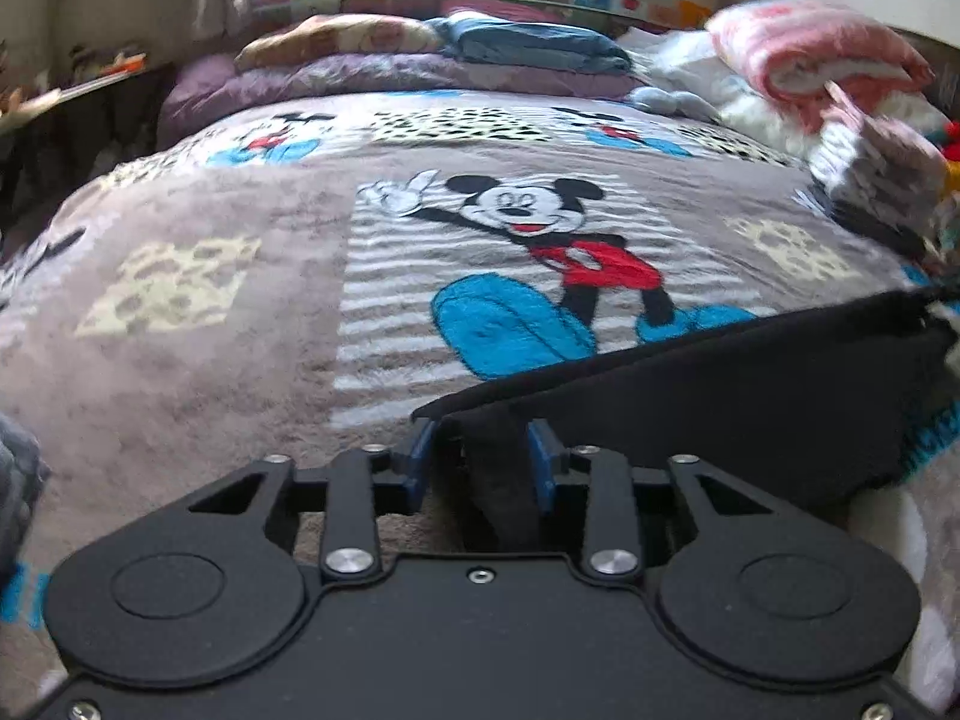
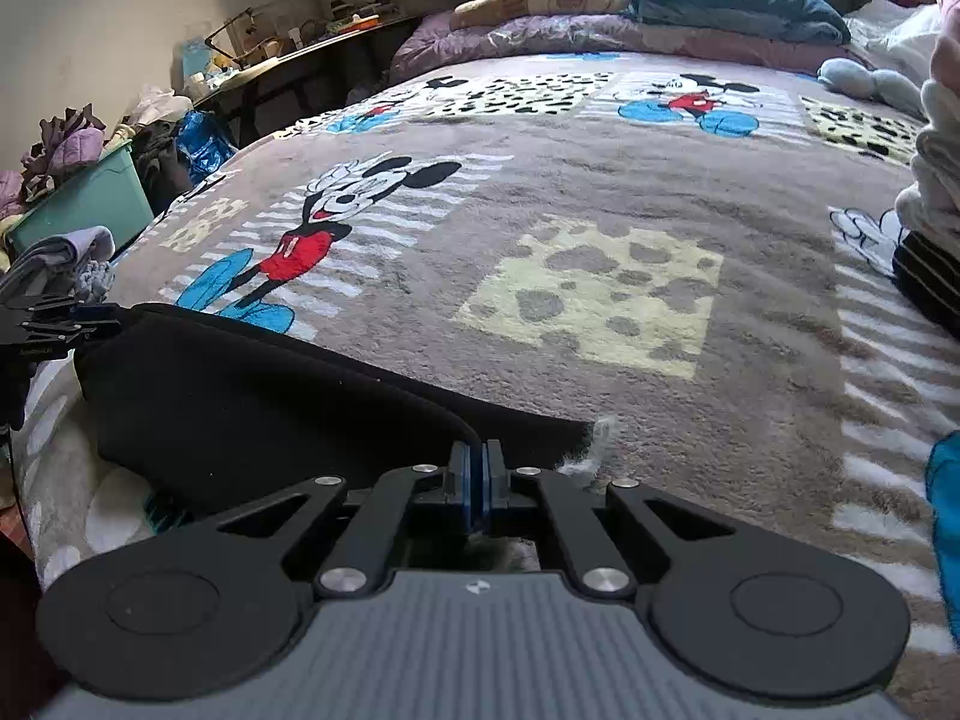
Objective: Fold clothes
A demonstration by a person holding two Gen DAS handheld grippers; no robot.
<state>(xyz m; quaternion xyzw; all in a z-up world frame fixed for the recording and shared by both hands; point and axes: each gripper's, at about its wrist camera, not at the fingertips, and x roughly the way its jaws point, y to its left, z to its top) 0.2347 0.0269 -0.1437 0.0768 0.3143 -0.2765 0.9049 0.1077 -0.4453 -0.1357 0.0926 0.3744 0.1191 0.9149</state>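
Black garment (image 2: 252, 396) lies along the near edge of the bed's Mickey Mouse blanket (image 2: 600, 192); right tool (image 2: 478, 468) is pinched closed on its edge; left tool (image 1: 480, 456) has fabric between blue pads (image 1: 543, 462) standing apart; farther back, pillows (image 1: 372, 42) and pink blanket (image 1: 816, 54).

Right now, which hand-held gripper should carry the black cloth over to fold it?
Probably the right hand-held gripper: its jaws are shut tight on the black cloth edge. The left hand-held gripper has wider jaws with cloth bunched loosely between them, so it may slip.
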